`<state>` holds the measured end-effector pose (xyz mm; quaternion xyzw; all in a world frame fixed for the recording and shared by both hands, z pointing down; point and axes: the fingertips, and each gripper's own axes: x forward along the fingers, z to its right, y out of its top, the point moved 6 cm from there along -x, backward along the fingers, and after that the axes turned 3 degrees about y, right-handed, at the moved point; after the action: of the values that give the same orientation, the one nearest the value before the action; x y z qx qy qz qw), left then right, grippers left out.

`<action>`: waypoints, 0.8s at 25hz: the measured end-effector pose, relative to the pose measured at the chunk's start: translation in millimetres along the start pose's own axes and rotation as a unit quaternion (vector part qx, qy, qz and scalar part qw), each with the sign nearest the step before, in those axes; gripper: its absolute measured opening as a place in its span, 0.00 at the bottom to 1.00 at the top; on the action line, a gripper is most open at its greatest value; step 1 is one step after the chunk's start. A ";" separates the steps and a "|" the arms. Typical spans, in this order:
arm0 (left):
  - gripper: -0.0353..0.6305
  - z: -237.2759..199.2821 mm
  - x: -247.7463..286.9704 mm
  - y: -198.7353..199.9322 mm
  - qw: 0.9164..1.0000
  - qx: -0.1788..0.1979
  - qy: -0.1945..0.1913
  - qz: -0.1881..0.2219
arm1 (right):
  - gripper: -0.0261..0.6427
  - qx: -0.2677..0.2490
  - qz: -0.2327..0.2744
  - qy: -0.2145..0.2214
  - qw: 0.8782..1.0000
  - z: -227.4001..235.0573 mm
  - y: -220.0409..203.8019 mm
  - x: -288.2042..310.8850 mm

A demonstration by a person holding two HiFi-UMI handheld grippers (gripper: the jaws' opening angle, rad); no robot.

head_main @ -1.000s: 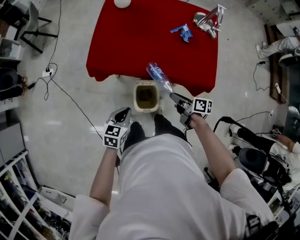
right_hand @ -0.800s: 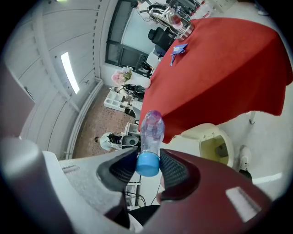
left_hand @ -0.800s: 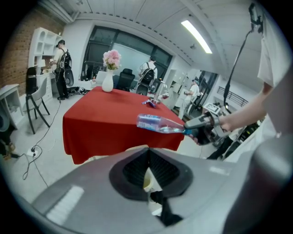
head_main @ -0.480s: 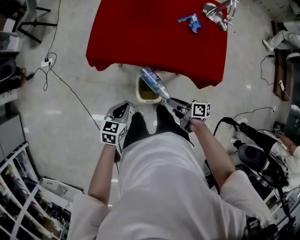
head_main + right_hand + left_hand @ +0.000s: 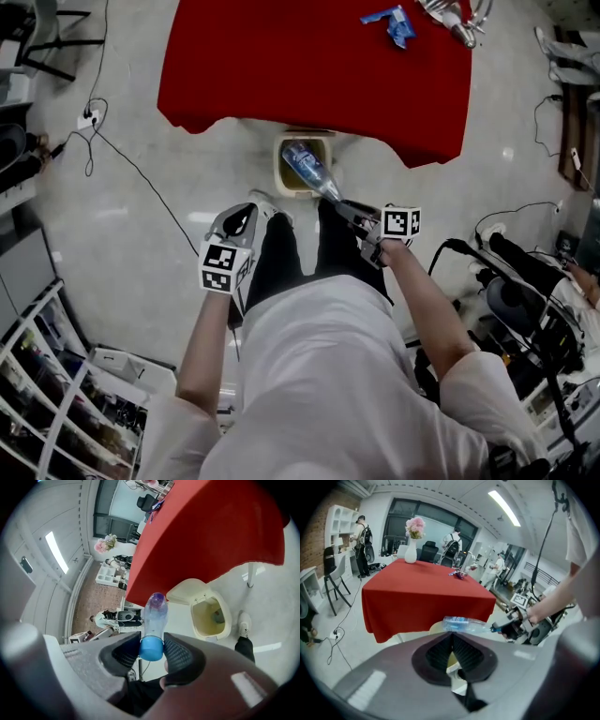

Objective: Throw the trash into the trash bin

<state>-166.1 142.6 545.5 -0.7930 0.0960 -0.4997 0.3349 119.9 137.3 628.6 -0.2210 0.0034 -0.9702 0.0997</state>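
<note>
Beside the red counter [image 5: 309,66], left tongs [image 5: 451,641] closed empty, we are gripping the clear, blue-labelled bottle [image 5: 307,169] by its blue cap [image 5: 151,648] in our right tongs [image 5: 151,650], near the open cream trash bin [image 5: 281,178].

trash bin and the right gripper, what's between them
The plastic bottle: the right gripper grips its blue cap and its body reaches over the open trash bin, as the head view shows.
</note>
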 end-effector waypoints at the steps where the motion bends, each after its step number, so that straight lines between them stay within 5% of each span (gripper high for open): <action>1: 0.06 0.2 4.3 -1.2 1.000 -0.001 0.000 -0.001 | 0.27 0.002 -0.004 -0.008 1.000 8.8 -1.7 1.3; 13: 0.06 1.9 57.4 -27.1 1.000 -0.012 0.000 -0.013 | 0.27 -0.014 -0.052 -0.112 0.992 113.0 -22.3 41.5; 20: 0.06 -3.0 80.5 -53.8 0.999 0.004 -0.010 -0.031 | 0.27 -0.075 -0.113 -0.196 0.971 174.3 -37.1 86.5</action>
<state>-139.7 142.8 638.7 -0.7989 0.0662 -0.5024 0.3239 111.3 163.3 824.8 -0.4127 0.0319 -0.9098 -0.0287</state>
